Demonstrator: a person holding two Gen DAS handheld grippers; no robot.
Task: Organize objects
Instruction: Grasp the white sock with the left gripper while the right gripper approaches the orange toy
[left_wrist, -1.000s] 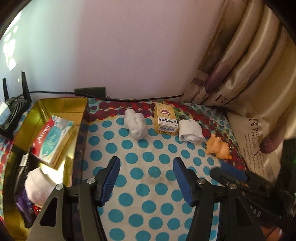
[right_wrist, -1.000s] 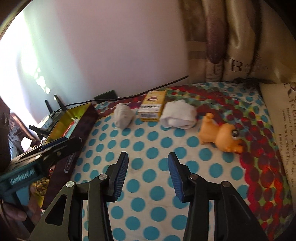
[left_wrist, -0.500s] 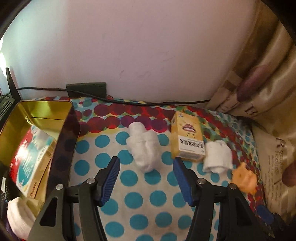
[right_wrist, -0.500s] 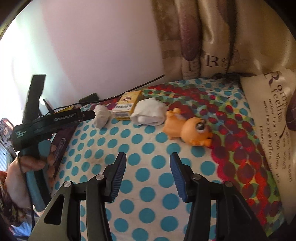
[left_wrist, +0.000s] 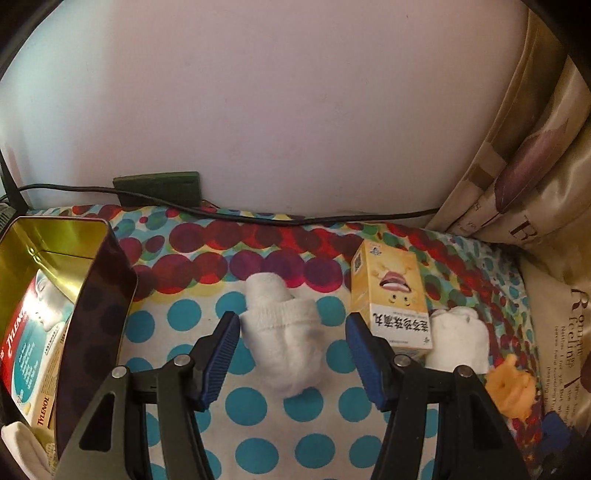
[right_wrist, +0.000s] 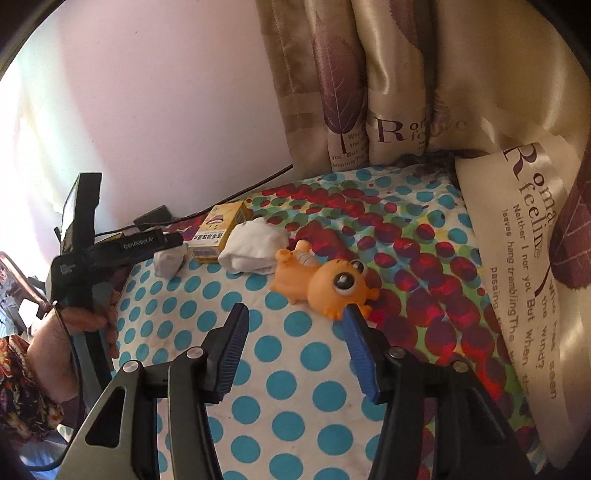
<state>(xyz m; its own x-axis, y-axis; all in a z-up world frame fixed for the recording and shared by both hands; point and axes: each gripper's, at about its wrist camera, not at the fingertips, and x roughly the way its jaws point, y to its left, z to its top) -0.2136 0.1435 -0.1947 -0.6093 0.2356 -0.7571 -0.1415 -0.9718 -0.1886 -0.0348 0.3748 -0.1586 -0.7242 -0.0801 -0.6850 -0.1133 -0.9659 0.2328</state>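
Observation:
On the dotted cloth a rolled white sock (left_wrist: 284, 339) lies between the fingers of my left gripper (left_wrist: 293, 319), which is open; the pads do not press it. To its right stand a yellow box (left_wrist: 391, 299), a second white sock (left_wrist: 458, 339) and an orange toy animal (left_wrist: 511, 391). My right gripper (right_wrist: 295, 312) has its jaws opening with nothing between them. The orange toy (right_wrist: 325, 280) lies just beyond its right fingertip. The right wrist view also shows the second sock (right_wrist: 255, 247), the yellow box (right_wrist: 221, 229) and the left gripper (right_wrist: 110, 251) in a hand (right_wrist: 74, 332).
A gold tin (left_wrist: 74, 236) at the left holds a Tylenol box (left_wrist: 29, 350) and a white sock (left_wrist: 22, 443). A black adapter (left_wrist: 159, 188) and its cable run along the wall behind. A printed curtain (right_wrist: 517, 240) drapes over the cloth's right side.
My left gripper moved forward and down until its fingers straddle the rolled sock. My right gripper swung toward the orange toy and its jaws widened.

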